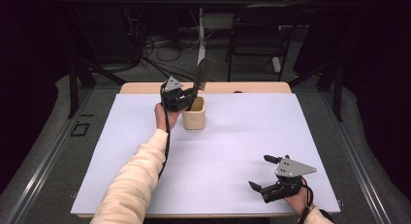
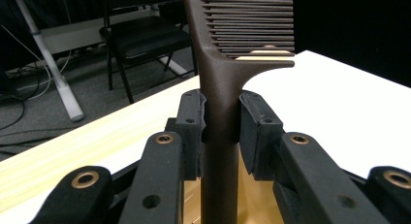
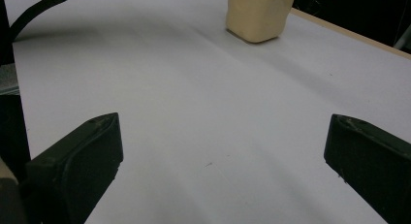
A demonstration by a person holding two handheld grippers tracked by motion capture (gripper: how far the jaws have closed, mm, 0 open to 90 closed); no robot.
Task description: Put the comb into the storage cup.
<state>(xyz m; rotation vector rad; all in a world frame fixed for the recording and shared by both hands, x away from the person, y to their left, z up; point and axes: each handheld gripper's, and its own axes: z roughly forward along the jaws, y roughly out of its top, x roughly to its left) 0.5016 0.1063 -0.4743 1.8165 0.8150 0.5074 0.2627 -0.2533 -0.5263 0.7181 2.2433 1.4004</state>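
A dark brown comb (image 1: 203, 74) stands upright with its handle down inside a beige cup (image 1: 195, 113) at the back middle of the white table top. My left gripper (image 1: 186, 95) is shut on the comb's handle (image 2: 219, 112), both pads pressed against it, the teeth above. In the right gripper view the cup (image 3: 259, 13) stands far ahead. My right gripper (image 1: 261, 172) rests open near the front right of the table with nothing between its jaws (image 3: 223, 151).
The white sheet (image 1: 228, 151) covers a wooden table whose back edge (image 1: 252, 87) shows. Behind the table stand a black folding chair (image 1: 259, 30), a white table leg (image 1: 201, 35) and loose cables on the floor.
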